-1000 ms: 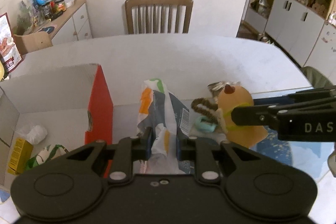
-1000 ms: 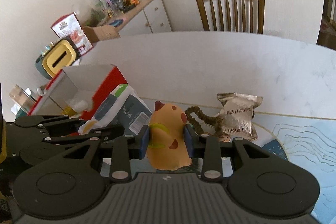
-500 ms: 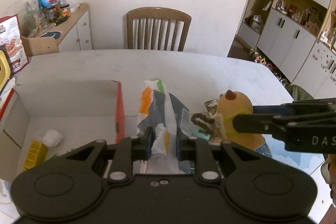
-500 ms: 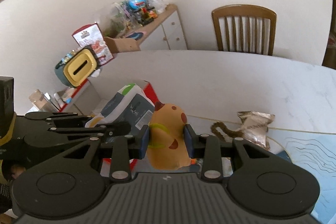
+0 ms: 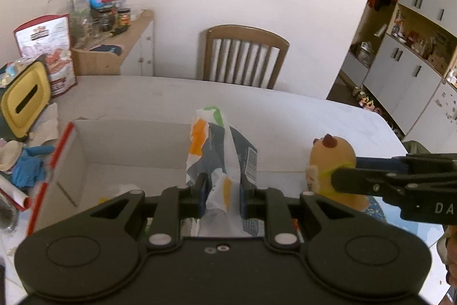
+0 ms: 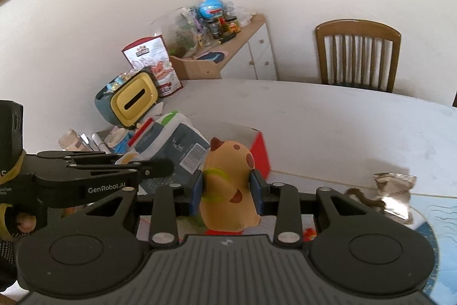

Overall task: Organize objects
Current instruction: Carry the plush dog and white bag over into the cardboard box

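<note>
White marble-look counter [image 5: 285, 116], smooth, matte. Open cardboard box [image 5: 120, 145], white inside, red rim; few items already in (partly hidden), so task looks midway. Left hand-held gripper [image 5: 221, 192] clamped on crinkly plastic snack bag [image 5: 220, 150], held above box. Right hand-held gripper [image 6: 227, 192] clamped on soft rounded orange capybara toy [image 6: 228, 182], in air beside box. Left on counter: foil snack packet [image 6: 395, 190], brown braided cord [image 6: 361, 197].
</note>
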Available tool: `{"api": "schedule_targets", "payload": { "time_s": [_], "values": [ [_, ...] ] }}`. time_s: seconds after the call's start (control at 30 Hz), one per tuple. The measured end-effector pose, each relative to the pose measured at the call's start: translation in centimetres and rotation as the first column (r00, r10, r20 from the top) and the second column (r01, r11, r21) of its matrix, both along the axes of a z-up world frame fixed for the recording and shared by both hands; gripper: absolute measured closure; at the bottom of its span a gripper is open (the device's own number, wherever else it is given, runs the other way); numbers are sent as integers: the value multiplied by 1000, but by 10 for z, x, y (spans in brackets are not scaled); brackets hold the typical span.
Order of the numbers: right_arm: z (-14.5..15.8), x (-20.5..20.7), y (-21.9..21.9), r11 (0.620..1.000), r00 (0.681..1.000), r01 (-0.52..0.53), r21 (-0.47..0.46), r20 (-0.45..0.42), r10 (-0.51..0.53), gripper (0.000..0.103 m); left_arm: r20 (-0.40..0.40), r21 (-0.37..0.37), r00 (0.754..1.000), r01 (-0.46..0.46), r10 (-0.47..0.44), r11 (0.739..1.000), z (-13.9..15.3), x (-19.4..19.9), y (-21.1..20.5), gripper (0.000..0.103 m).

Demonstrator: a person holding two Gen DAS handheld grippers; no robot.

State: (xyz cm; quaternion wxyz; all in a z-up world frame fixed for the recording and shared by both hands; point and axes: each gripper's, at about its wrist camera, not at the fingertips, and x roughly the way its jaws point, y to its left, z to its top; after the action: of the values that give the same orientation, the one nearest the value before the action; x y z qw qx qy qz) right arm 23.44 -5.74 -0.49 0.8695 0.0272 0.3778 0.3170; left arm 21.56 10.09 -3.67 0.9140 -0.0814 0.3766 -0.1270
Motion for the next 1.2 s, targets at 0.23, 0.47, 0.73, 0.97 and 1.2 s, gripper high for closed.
{"api": "schedule_targets", "payload": {
  "time_s": [0.23,0.47,0.73,0.97,1.2],
  "values": [
    [-7,1,45,1000,1000,-11,-17,-16,11,69,0,25,1000,-22,22,999,-6,8,42,84],
    [-24,15,88,998,1000,-8,-63,-28,7,69,-20,53,999,-47,48,997,-20,25,78,84],
    [-56,41,129,990,999,17,-143,-48,-24,69,-57,82,997,-43,48,996,-45,50,106,84],
    [-84,57,155,979,997,17,-202,-66,-31,69,-92,128,995,-34,46,991,-70,70,116,84],
    [-110,72,177,969,995,24,-247,-88,-47,69,-92,198,995,-6,24,980,-88,83,112,84]
  ]
}}
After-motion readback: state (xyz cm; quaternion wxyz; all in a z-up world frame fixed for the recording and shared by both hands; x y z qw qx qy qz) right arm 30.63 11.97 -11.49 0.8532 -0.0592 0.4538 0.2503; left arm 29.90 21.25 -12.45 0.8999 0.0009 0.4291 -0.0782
